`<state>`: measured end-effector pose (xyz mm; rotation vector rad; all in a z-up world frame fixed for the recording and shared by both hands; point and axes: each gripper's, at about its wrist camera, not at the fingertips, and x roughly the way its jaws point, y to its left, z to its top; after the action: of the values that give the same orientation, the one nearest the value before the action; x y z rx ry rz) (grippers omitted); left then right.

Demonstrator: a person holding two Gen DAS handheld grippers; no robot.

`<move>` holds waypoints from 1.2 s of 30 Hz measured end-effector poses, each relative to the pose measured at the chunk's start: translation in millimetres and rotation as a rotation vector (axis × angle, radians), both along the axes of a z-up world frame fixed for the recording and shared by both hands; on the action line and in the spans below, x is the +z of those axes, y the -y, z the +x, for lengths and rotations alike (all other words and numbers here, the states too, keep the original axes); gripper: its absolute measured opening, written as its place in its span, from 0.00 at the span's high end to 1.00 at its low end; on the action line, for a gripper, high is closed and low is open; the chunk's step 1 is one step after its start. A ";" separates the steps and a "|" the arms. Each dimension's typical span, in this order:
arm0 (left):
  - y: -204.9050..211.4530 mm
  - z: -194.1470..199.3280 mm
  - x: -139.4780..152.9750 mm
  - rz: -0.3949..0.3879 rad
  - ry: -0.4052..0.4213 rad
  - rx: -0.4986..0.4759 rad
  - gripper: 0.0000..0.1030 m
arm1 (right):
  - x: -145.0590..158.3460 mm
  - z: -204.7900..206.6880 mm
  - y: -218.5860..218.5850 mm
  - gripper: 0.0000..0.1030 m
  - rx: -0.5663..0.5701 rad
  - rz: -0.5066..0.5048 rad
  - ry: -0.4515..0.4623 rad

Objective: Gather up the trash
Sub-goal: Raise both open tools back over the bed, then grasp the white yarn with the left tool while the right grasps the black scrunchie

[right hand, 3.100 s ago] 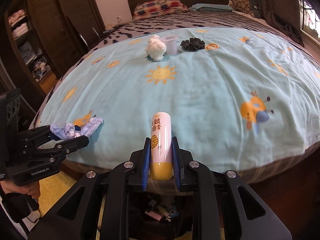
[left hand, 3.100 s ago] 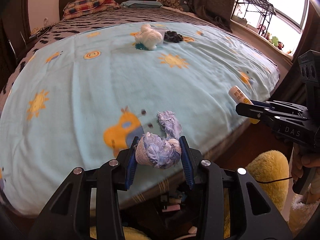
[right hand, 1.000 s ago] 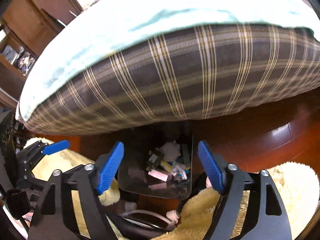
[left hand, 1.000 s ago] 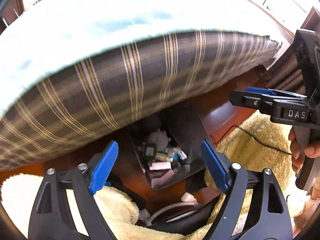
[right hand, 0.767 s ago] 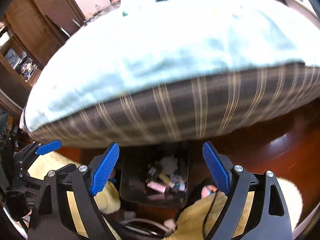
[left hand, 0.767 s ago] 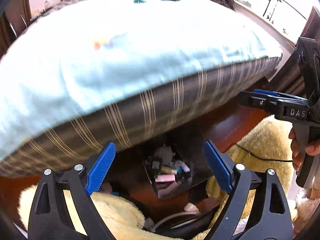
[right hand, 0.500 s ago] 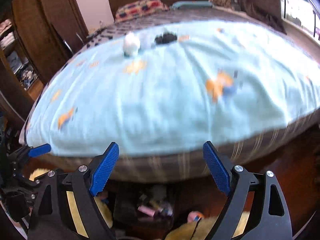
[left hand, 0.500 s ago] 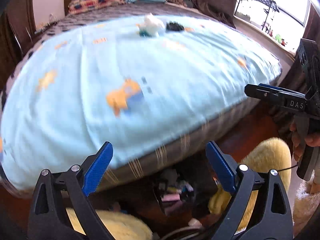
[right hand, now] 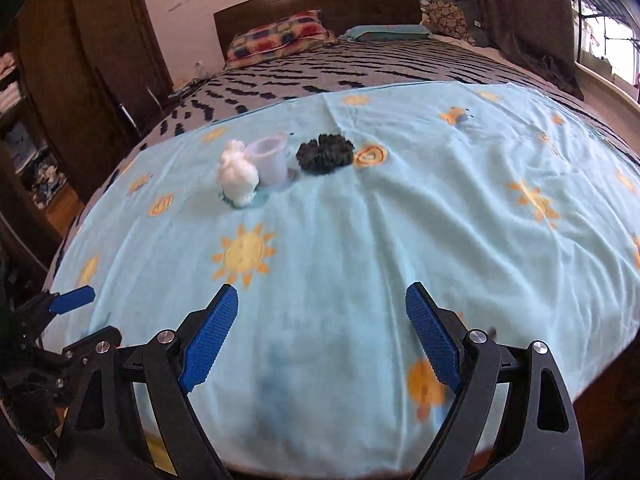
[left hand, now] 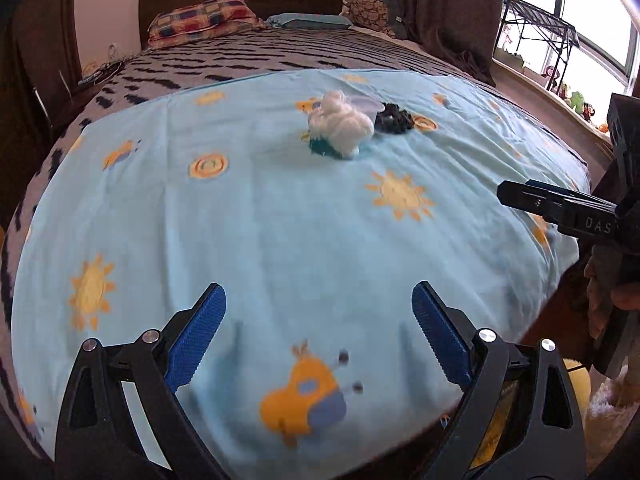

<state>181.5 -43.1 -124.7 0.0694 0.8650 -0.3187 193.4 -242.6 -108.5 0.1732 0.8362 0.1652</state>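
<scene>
Left gripper [left hand: 318,334]: jaws wide apart after just opening further, nothing between the blue pads, held over the near edge of the bed.
Right gripper [right hand: 322,334]: jaws spread wide, empty, above the same edge, beside the left one.
White wad [left hand: 342,128]: crumpled trash lying on the light blue blanket [left hand: 280,220], well away from both grippers, towards the middle of the bed.
Clear cup [right hand: 270,160]: just behind the white wad, touching it.
Black clump [right hand: 325,153]: next to the cup, on the blanket.
Pillow [right hand: 280,38]: checked, at the headboard.
</scene>
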 end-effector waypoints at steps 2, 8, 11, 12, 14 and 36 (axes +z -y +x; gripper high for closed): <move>5.5 12.5 0.7 -0.001 0.004 -0.014 0.13 | -2.4 19.1 2.0 0.16 -0.005 0.003 -0.002; 22.5 58.3 -1.6 0.004 0.007 -0.040 0.13 | -7.2 66.1 8.4 0.16 -0.018 -0.021 -0.018; 29.0 80.7 -2.7 0.013 0.013 -0.042 0.13 | -7.1 86.8 10.9 0.16 -0.023 -0.030 -0.012; 31.1 86.3 -3.3 0.014 0.014 -0.043 0.13 | -7.5 95.9 11.8 0.16 -0.024 -0.026 -0.012; 36.3 99.7 -4.8 0.018 0.014 -0.050 0.13 | -8.7 110.6 13.0 0.16 -0.026 -0.016 -0.015; 70.3 170.9 -17.6 0.020 0.021 -0.106 0.48 | -33.5 188.4 -3.2 0.81 0.026 -0.021 -0.058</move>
<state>352.4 -113.4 -142.3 0.1376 0.8459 -0.4078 381.8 -239.4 -142.0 0.1476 0.8981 0.1766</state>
